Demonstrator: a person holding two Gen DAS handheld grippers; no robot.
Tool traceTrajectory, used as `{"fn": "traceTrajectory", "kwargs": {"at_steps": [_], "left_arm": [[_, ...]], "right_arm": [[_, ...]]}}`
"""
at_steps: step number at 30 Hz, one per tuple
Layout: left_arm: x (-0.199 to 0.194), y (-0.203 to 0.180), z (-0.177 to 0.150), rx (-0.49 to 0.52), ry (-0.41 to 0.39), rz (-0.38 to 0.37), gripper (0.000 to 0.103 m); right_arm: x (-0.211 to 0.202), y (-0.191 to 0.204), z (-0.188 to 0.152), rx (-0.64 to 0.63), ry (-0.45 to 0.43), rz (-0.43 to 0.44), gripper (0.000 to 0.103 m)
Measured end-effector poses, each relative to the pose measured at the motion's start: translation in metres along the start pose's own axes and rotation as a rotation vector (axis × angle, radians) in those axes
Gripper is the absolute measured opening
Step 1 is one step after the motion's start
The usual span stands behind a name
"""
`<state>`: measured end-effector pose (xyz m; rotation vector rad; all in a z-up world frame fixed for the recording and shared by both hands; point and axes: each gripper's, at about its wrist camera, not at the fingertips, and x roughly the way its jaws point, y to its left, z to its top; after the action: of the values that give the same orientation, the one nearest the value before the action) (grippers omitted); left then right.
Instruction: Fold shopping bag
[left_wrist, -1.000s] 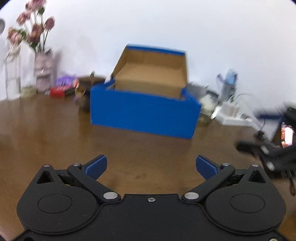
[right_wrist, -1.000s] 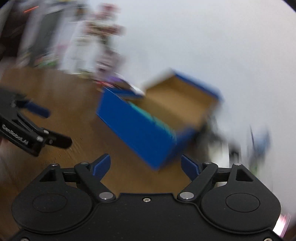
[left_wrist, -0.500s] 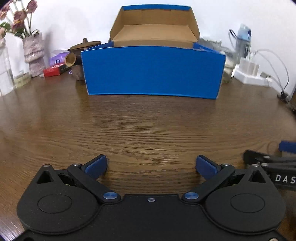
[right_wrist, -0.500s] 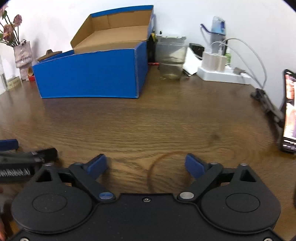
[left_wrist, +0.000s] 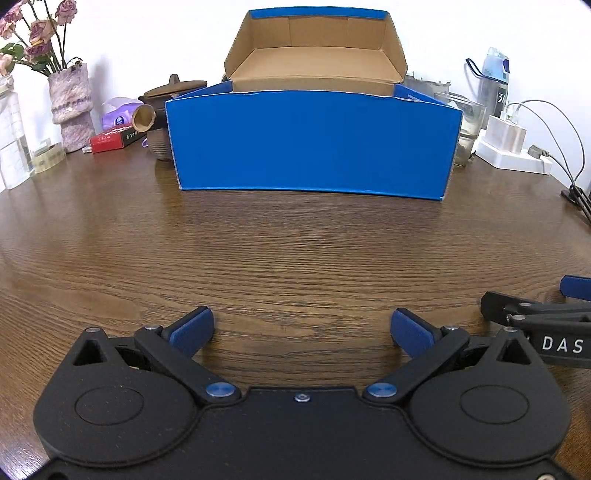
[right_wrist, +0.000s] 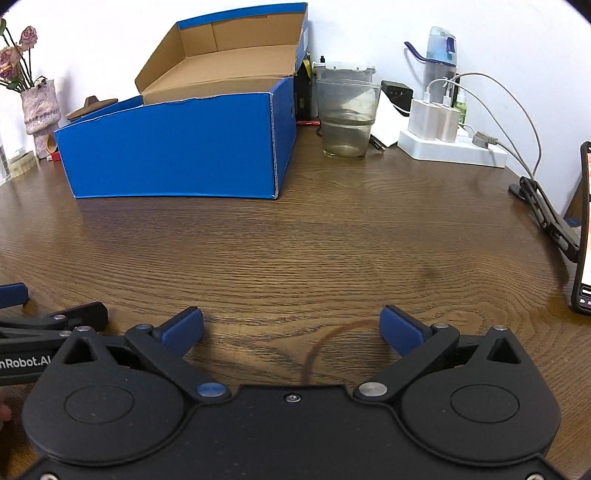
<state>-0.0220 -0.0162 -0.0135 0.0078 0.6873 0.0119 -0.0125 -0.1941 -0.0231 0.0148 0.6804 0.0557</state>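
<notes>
Shopping bag not visible in either view; possibly inside blue shoebox (left_wrist: 310, 144), interior hidden. Left gripper (left_wrist: 302, 331) and right gripper (right_wrist: 291, 326), jaws spread, empty, hover over wooden table (right_wrist: 332, 243) before shoebox. Judgement: bag likely light, limp; pinch edges or corners.

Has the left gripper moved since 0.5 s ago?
No. The left gripper sits where it did relative to the blue box.
</notes>
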Motion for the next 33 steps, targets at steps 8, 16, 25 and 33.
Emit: {"fn": "traceTrajectory", "kwargs": {"at_steps": [8,16,25,33], "left_arm": [[0.007,-0.0023,0.0044,-0.001,0.0,0.002,0.103],[0.0057,-0.0012,0.0035,-0.001,-0.001,0.002,0.103],[0.0047,-0.0006,0.0027,-0.001,0.0,0.002,0.103],[0.0069,-0.0014,0.004,-0.001,0.0,0.003,0.103]], "right_arm": [[0.0028,0.0043,0.0017,0.001,0.001,0.0,0.103],[0.0057,0.0077,0.0037,0.002,0.002,0.0,0.103],[0.0069,0.0094,0.0047,0.002,0.002,0.0,0.103],[0.0073,0.0095,0.0051,0.002,0.002,0.0,0.103]]}}
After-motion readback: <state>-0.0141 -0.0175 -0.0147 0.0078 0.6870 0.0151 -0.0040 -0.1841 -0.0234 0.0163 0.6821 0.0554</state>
